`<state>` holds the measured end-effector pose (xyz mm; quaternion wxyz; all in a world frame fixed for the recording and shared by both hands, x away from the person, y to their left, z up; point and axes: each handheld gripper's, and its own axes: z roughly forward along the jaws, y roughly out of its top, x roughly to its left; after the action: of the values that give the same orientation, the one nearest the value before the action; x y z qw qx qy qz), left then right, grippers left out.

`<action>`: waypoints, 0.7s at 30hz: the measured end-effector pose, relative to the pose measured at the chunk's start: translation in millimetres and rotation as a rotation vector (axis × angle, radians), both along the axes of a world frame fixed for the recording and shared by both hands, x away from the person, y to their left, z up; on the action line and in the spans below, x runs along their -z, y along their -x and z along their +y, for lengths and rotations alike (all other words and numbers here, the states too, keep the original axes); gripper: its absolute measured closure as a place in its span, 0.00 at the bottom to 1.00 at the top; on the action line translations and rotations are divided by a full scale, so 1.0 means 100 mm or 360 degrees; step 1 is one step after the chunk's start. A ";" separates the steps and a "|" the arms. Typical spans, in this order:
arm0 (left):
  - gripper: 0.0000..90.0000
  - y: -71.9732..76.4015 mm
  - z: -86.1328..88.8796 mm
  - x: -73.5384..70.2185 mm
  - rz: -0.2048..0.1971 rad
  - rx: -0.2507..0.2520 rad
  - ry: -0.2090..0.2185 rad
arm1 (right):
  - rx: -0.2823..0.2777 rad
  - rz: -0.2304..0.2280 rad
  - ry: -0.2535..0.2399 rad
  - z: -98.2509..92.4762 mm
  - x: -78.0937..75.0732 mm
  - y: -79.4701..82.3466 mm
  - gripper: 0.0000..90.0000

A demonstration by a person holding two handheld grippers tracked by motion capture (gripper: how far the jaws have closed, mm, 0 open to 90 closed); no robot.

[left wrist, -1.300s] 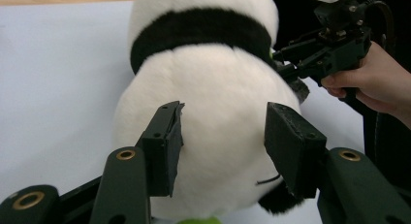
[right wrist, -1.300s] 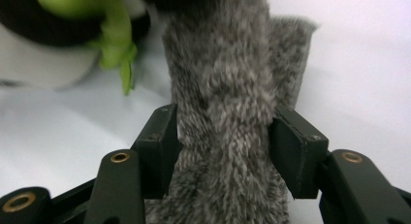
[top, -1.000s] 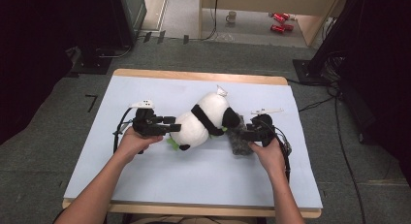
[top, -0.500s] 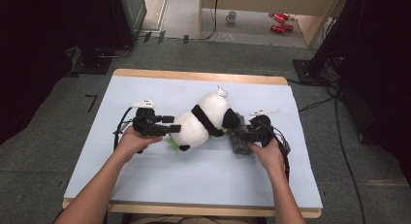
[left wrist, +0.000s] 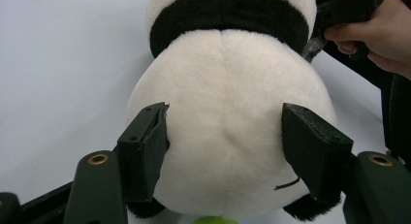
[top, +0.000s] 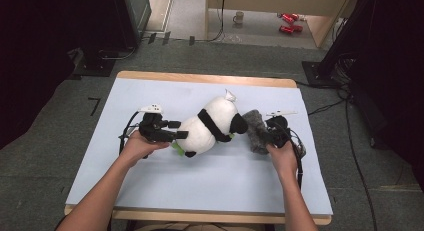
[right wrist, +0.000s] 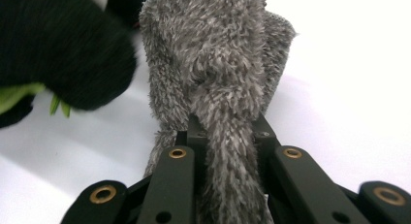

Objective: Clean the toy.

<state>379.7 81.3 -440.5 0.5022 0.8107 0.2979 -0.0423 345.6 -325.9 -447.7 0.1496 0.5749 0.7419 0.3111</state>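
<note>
A black-and-white plush panda (top: pixel 210 126) lies on its side in the middle of the pale blue table top (top: pixel 200 186). My left gripper (top: pixel 179 130) points right at its white rump (left wrist: pixel 228 88). Its jaws have just been opening and stand open on either side of the rump, whose round shape is not squashed. A grey furry cloth (top: pixel 254 125) lies bunched just right of the panda's black limb (right wrist: pixel 63 49). My right gripper (top: pixel 262 136) has just closed, and its jaws are shut on a fold of that cloth (right wrist: pixel 218 49).
The table's wooden edge (top: pixel 200 79) runs along the far side. On the floor beyond it are a mug (top: pixel 239 16) and red objects (top: pixel 287 23). Dark equipment stands at the left (top: pixel 100 26) and right (top: pixel 350 46). Cables (top: pixel 325 108) trail off the right side.
The right gripper's jaws have closed onto the grey cloth after edging toward the panda. The left gripper's jaws have spread wider around the panda's rump, and that hand has stayed put.
</note>
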 end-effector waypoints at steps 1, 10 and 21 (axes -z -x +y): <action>0.39 0.00 0.00 0.00 -0.0005 -0.0001 0.0000 | 0.0013 -0.0006 -0.0007 -0.04 -0.01 -0.01 0.87; 0.40 0.02 0.02 -0.04 -0.0028 -0.0019 0.0008 | 0.0039 -0.0028 -0.0014 -0.22 0.01 -0.23 0.86; 0.40 0.10 0.11 -0.08 -0.0057 -0.0079 0.0000 | 0.0137 -0.0004 0.0028 -0.42 0.12 -0.50 0.85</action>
<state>369.3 91.8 -432.5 0.5082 0.8038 0.3088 -0.0152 395.7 -367.7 -459.6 0.1689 0.6045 0.7189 0.2987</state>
